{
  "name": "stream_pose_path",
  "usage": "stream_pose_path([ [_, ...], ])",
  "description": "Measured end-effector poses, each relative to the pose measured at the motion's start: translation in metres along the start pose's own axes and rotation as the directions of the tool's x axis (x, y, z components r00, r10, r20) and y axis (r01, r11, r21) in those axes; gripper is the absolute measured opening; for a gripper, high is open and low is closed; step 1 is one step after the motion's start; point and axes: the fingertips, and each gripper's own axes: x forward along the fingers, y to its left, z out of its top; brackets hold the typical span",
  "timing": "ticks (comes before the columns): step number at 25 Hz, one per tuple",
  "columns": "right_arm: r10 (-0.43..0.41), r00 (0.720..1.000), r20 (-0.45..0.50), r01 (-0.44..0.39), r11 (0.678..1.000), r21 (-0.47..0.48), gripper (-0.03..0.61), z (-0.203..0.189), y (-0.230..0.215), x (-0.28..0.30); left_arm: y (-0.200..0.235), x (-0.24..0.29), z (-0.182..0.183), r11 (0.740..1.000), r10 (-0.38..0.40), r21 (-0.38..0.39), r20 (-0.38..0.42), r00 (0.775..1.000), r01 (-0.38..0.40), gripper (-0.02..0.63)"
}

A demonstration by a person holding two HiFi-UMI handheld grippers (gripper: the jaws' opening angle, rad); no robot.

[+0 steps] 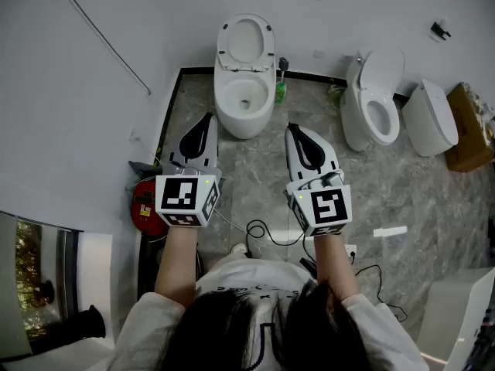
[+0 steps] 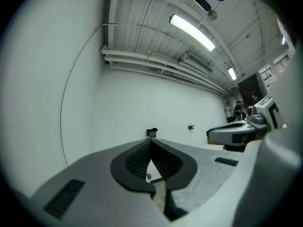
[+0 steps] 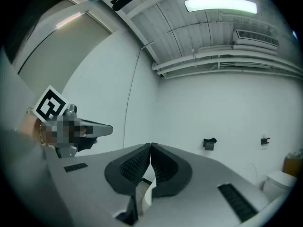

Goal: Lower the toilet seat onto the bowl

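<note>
A white toilet stands against the far wall, its seat [image 1: 246,40] raised upright above the bowl [image 1: 244,99]. My left gripper [image 1: 206,119] [image 2: 151,141] hovers just in front of the bowl's left side, shut with nothing between its black pads. My right gripper [image 1: 291,128] [image 3: 150,146] is level with it to the right of the bowl, also shut and empty. Both point towards the wall, apart from the toilet. Each gripper view shows mostly the white wall; the toilet is hidden behind the jaws there.
A second toilet [image 1: 374,103] with its lid up stands at the right, with a white tank-like piece [image 1: 430,118] and a cardboard box [image 1: 472,128] beyond it. A green brush holder [image 1: 281,90] sits beside the first bowl. A red object [image 1: 142,204] and cables [image 1: 267,234] lie on the floor.
</note>
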Motion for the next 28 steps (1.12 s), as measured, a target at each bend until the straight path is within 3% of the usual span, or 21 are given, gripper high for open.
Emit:
stream_pose_path([
  [3,0.001,1.000,-0.028,0.000,1.000,0.010,0.029,0.001,-0.003,-0.007,-0.004,0.000,0.003,1.000,0.009,-0.008,0.002,1.000,-0.009,0.009],
  [17,-0.036,0.999,0.016,0.036,0.999,0.001,0.029,0.000,-0.011,0.006,0.006,0.016,0.000,1.000,-0.028,0.001,0.012,1.000,0.028,0.009],
  [28,0.009,1.000,0.009,-0.009,1.000,0.008,0.029,-0.021,-0.048,0.080,0.039,0.089,-0.020,1.000,0.009,-0.018,-0.013,1.000,-0.009,0.009],
])
